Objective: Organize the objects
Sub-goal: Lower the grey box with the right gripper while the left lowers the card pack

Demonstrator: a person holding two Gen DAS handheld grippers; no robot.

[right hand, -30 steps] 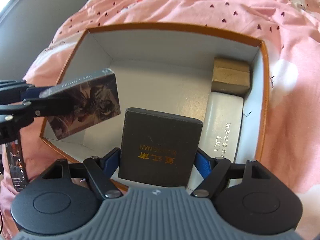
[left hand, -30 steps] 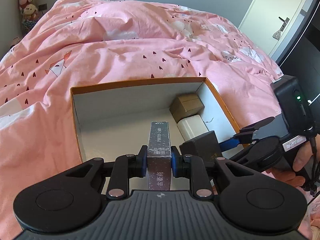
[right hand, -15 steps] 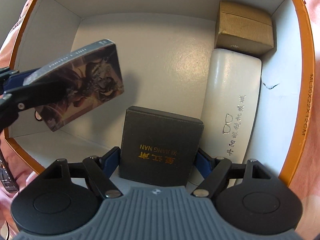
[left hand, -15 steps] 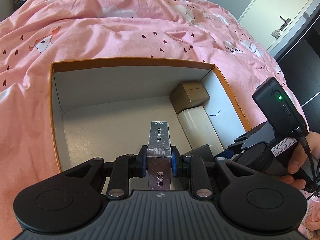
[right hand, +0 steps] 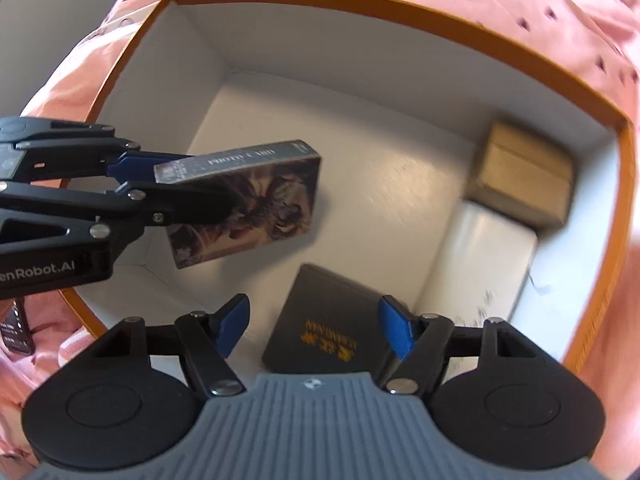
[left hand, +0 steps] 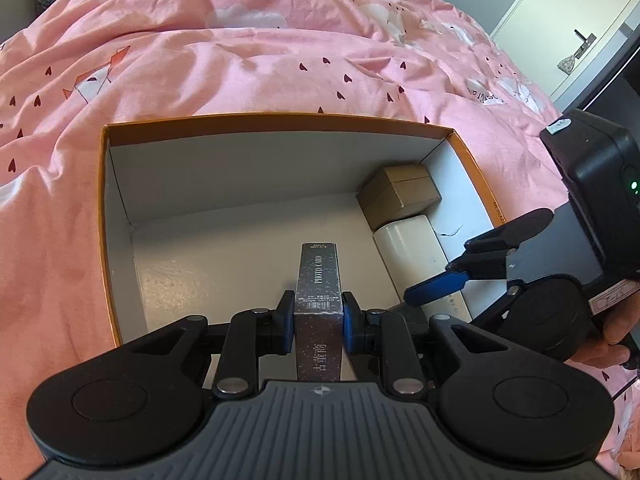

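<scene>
A: Left hand-held gripper (left hand: 318, 316)?
B: Clamped on the card box (left hand: 319, 304), held over the carton (left hand: 280, 120) on the bed (left hand: 200, 60).
A: Right hand-held gripper (right hand: 314, 326)?
B: Spread wide; the black box (right hand: 324, 320) lies inside, near side.

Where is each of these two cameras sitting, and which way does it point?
Left wrist: on the left gripper, looking forward over the orange-rimmed cardboard box on the pink bedspread; the person's right hand shows.
Right wrist: on the right gripper, looking down into the box.
Both show the grey photo-card box and the white glasses case.
</scene>
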